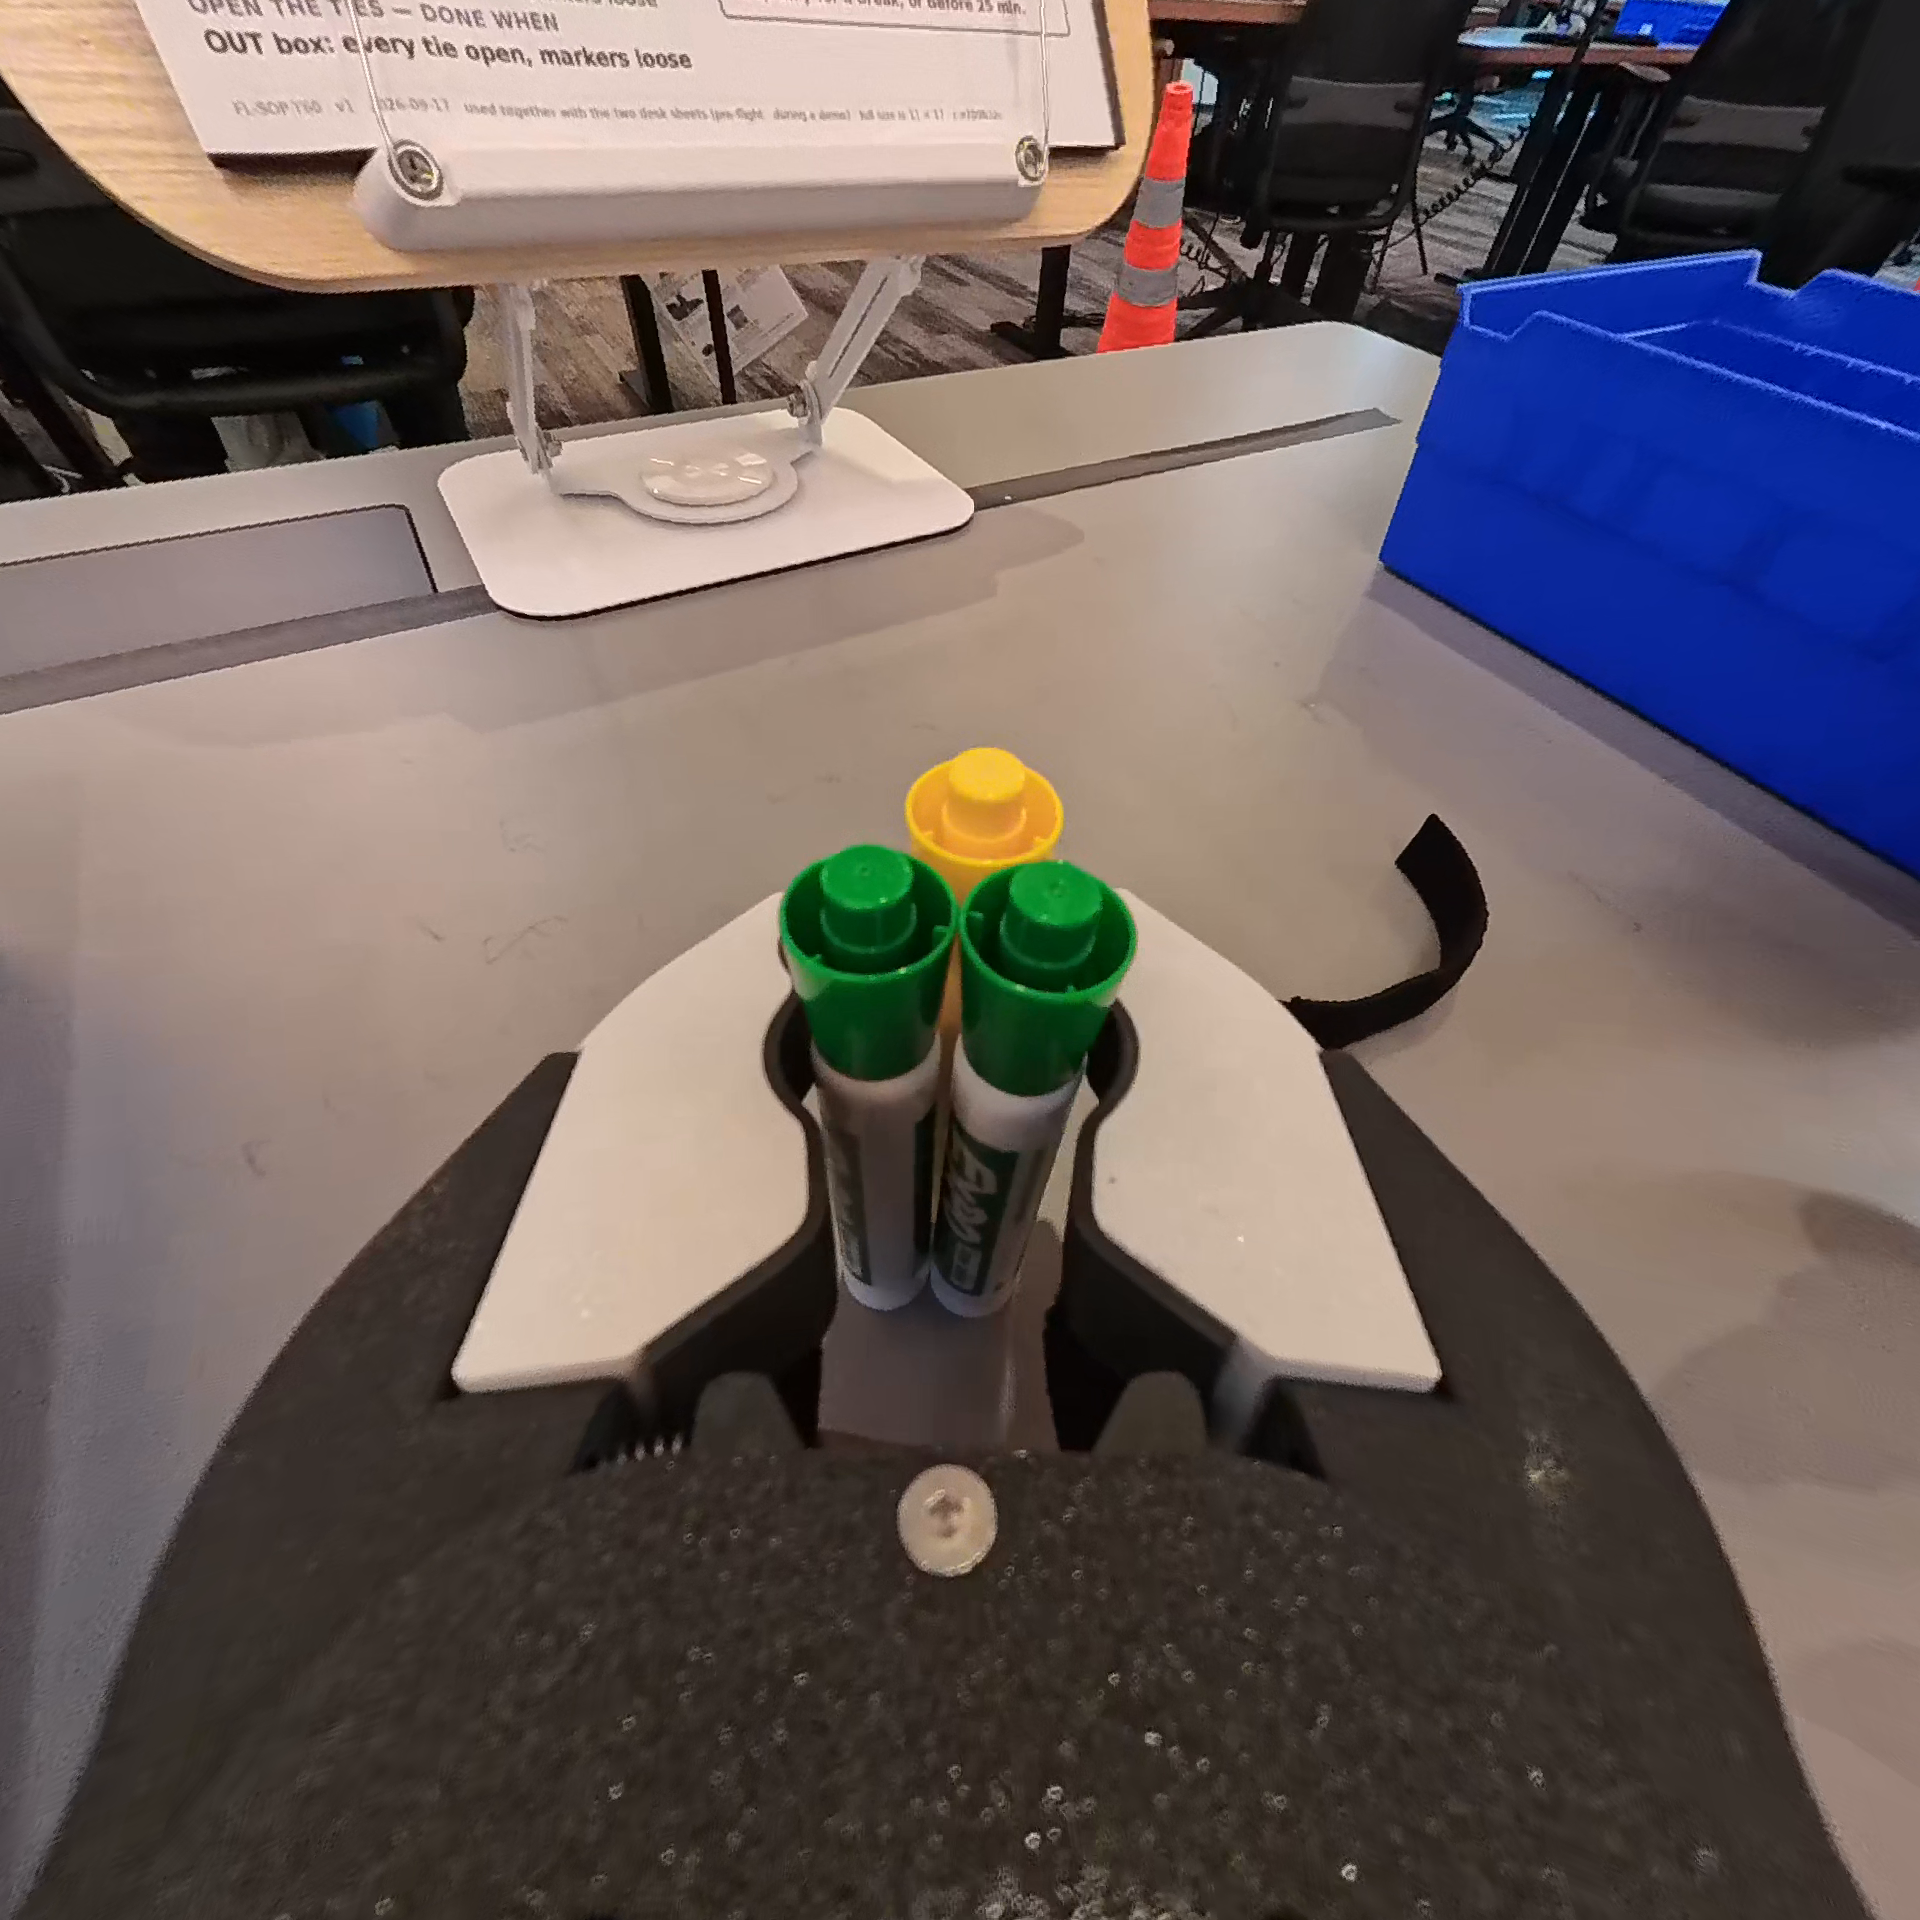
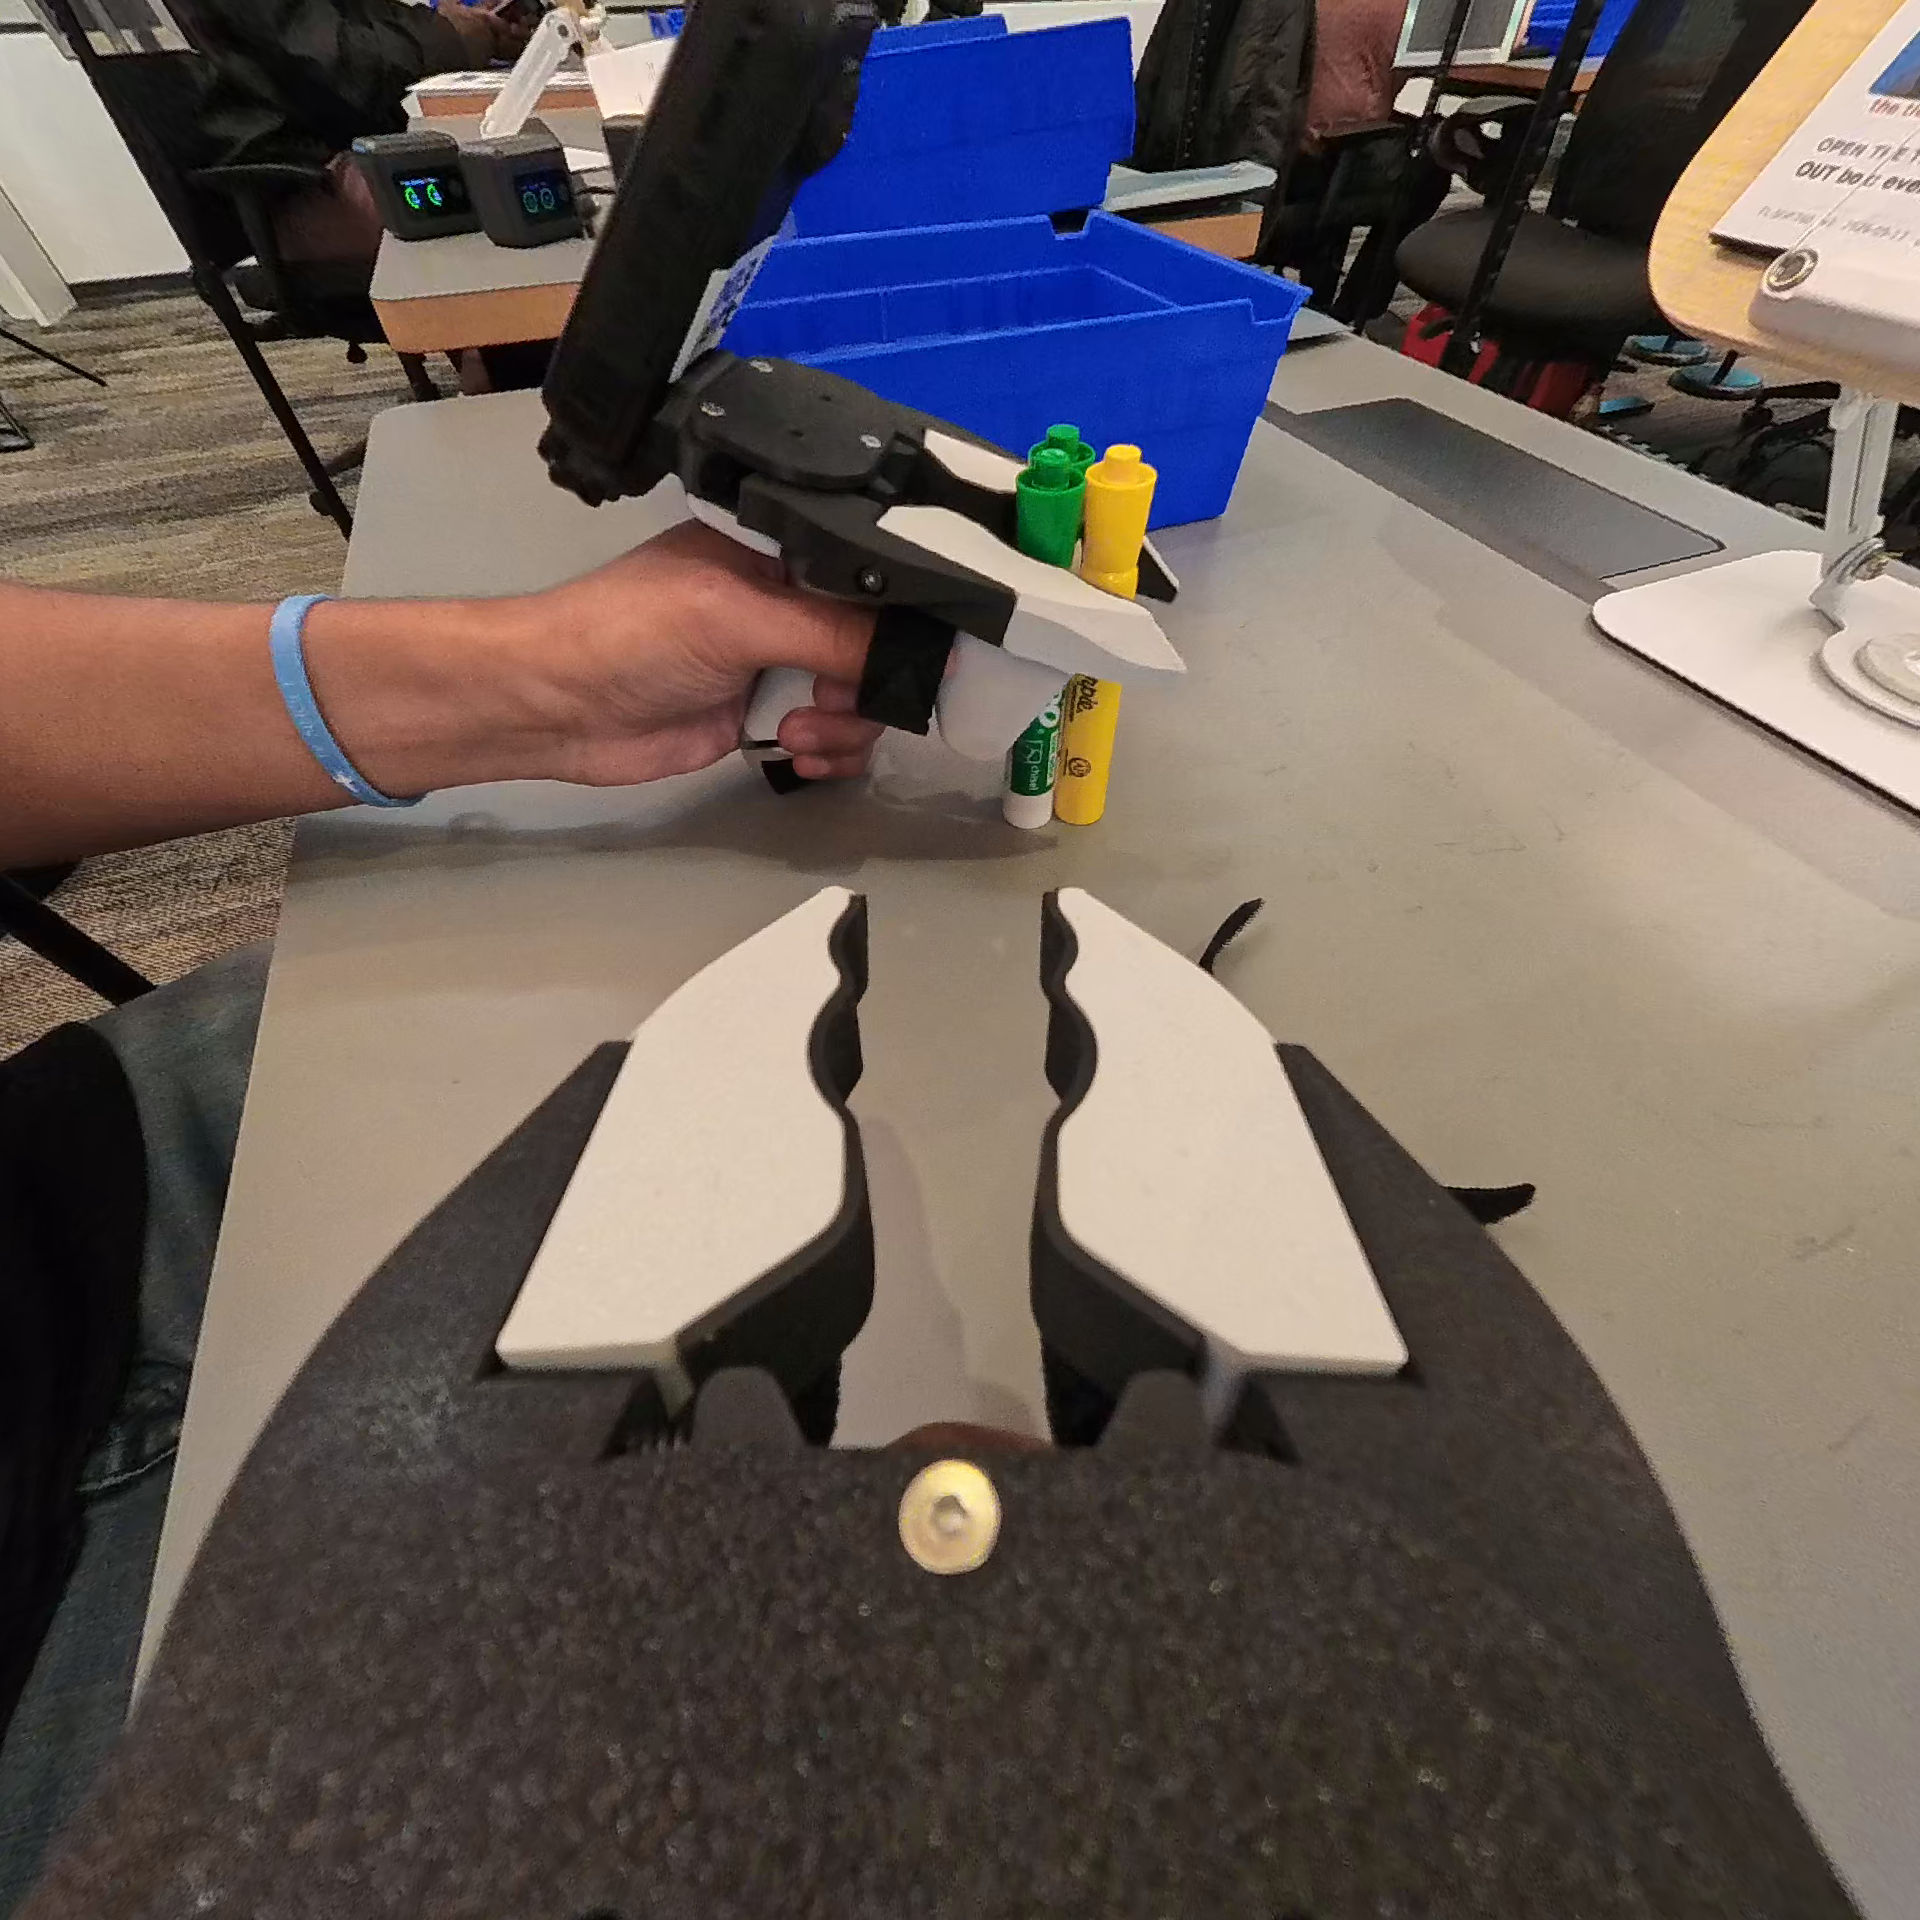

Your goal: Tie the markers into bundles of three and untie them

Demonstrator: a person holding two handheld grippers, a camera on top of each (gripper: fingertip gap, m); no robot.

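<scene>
So the left gripper has its jaws clamped around a bunch of three markers standing upright with their bottom ends on the desk: two green dry-erase markers side by side right in the grip, and a yellow marker tucked just past them on the far side of the jaws. In the right wrist view you can see the same thing side-on, the green caps and the yellow one poking up above the jaws and the barrels dropping down to the desk below them. A hand with a light blue wristband holds that gripper's handle.

The right gripper is empty, jaws apart with bare grey desk showing in the gap, sitting a bit short of the marker bunch and pointing roughly at it.

A black strap lies loose on the desk just right of the left jaws; in the right wrist view bits of it peek out from behind the right finger.

Further out, a blue plastic bin sits to the right beyond the left jaws, and a white stand with a wooden board holding a printed sheet is straight ahead. An orange traffic cone is on the floor past the desk edge.
</scene>
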